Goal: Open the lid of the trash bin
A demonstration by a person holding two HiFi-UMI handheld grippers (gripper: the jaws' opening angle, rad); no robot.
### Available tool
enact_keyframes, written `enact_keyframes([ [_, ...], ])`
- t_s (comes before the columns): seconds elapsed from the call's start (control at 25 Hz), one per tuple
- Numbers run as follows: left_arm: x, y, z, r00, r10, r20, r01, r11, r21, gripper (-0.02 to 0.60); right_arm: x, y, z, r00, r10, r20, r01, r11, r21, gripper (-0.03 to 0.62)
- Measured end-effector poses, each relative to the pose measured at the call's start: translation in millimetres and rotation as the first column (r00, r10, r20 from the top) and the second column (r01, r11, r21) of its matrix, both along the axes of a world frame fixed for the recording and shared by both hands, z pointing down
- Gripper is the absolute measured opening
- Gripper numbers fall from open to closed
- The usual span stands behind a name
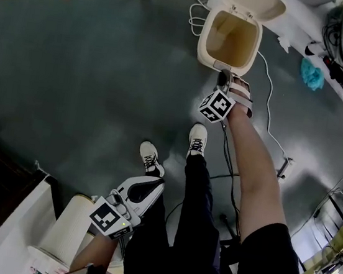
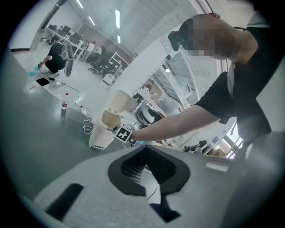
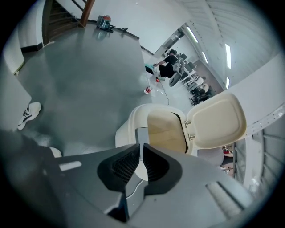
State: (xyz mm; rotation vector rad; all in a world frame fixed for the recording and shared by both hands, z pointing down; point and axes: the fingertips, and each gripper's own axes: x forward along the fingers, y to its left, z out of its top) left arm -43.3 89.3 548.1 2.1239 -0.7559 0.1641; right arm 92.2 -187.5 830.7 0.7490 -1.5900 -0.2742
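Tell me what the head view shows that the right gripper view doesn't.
Only the head view: the left tongs held low, the person's legs and a teal cloth.
Only the right gripper view: how the right tongs stand, jaws close together at the bin's grey latch, though a pinch can't be confirmed, plus people at distant desks.
Both: the cream trash bin with its lid swung open, and a white shoe.
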Motion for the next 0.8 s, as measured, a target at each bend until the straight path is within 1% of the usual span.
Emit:
enact_keyframes([
  [0.08, -1.1, -0.8, -5.4, 1.000, 0.003, 0.003, -0.003, 1.000, 0.010, -0.002, 0.3, 2.4, -14.9, 0.997, 0.043, 0.070, -0.044, 0.999, 0.010, 0.009],
  [0.16, -2.0, -2.6, -13.5, 1.000, 0.007, 0.004, -0.007, 1.000, 0.023, -0.002, -1.6, 7.8, -31.7, 0.979, 0.098, 0.176, -0.098, 0.995, -0.011, 0.009],
  [0.24, -2.9, -4.9, -23.6, 1.000, 0.012, -0.002, -0.012, 0.999, 0.031, -0.002, -5.7, 15.9, -50.4, 0.946, 0.152, 0.286, -0.142, 0.988, -0.056, 0.009],
  [0.32, -4.0, -7.7, -35.1, 1.000, 0.019, -0.010, -0.019, 0.999, 0.041, -0.002, -9.5, 24.6, -71.8, 0.908, 0.199, 0.368, -0.176, 0.980, -0.097, 0.008],
  [0.44, -7.9, -11.7, -48.6, 1.000, 0.031, -0.001, -0.031, 0.997, 0.068, -0.002, -17.8, 41.4, -106.3, 0.836, 0.272, 0.477, -0.219, 0.962, -0.164, 0.008],
  [0.52, -9.9, -12.3, -57.2, 0.999, 0.043, 0.012, -0.044, 0.996, 0.077, -0.002, -23.0, 55.3, -133.2, 0.770, 0.326, 0.548, -0.248, 0.945, -0.213, 0.008],
  [0.56, -10.2, -11.6, -62.7, 0.999, 0.052, 0.015, -0.053, 0.996, 0.075, -0.002, -25.0, 62.5, -148.4, 0.729, 0.355, 0.585, -0.262, 0.934, -0.241, 0.008],
  [0.6, -10.3, -10.9, -69.0, 0.998, 0.060, 0.017, -0.061, 0.995, 0.073, -0.002, -27.0, 70.1, -164.3, 0.679, 0.387, 0.623, -0.275, 0.922, -0.272, 0.008],
  [0.72, -9.6, -11.4, -94.0, 0.997, 0.076, 0.011, -0.076, 0.992, 0.096, -0.002, -31.8, 94.3, -212.9, 0.510, 0.482, 0.712, -0.301, 0.876, -0.378, 0.008],
  [0.76, -9.4, -9.9, -101.5, 0.996, 0.085, 0.012, -0.086, 0.992, 0.096, -0.002, -32.9, 102.0, -230.0, 0.459, 0.504, 0.732, -0.303, 0.863, -0.404, 0.008],
  [0.8, -8.9, -8.2, -109.0, 0.995, 0.095, 0.013, -0.096, 0.991, 0.096, -0.002, -33.9, 109.1, -248.0, 0.416, 0.516, 0.748, -0.303, 0.855, -0.421, 0.008],
])
